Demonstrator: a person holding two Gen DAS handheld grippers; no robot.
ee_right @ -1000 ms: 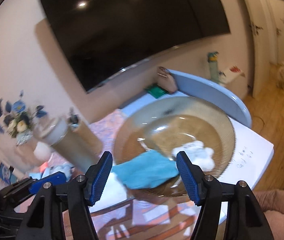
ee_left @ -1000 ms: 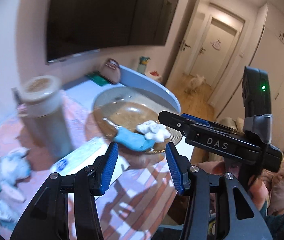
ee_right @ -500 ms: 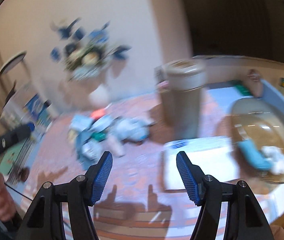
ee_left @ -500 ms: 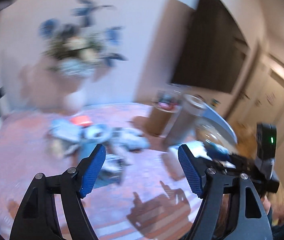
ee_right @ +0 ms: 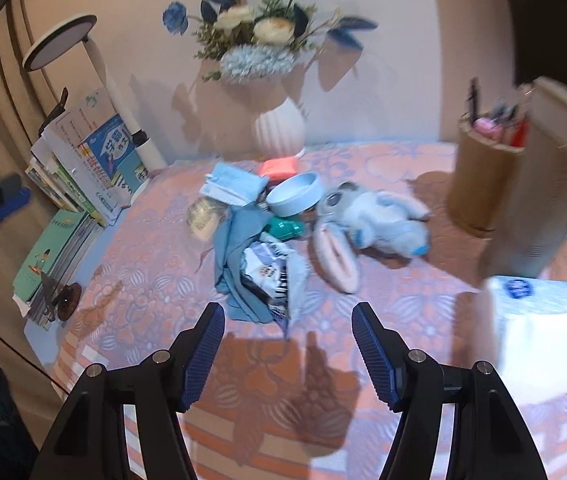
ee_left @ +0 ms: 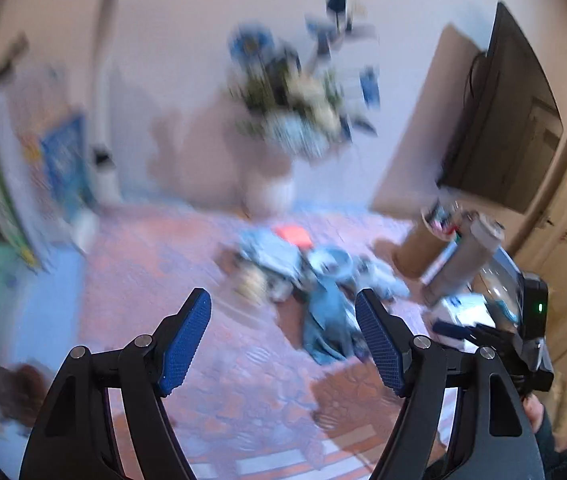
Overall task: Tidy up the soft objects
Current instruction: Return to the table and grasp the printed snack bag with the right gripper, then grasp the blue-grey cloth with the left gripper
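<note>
A pink flowered tabletop (ee_right: 155,280) is seen. A blue plush toy (ee_right: 375,220) is laid beside a blue cloth (ee_right: 239,248) and a small bowl (ee_right: 293,194). Both the left tongs (ee_left: 283,336) and right tongs (ee_right: 288,354) are held spread, with nothing pinched.

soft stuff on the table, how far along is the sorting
Done: nothing visibly sorted in these views. In hand: nothing; the right gripper and left gripper are both open and empty, aimed at the pile. Left: the blue plush toy, the blue cloth and the folded face masks lie jumbled with a blue bowl and a printed packet on the patterned tablecloth.
</note>
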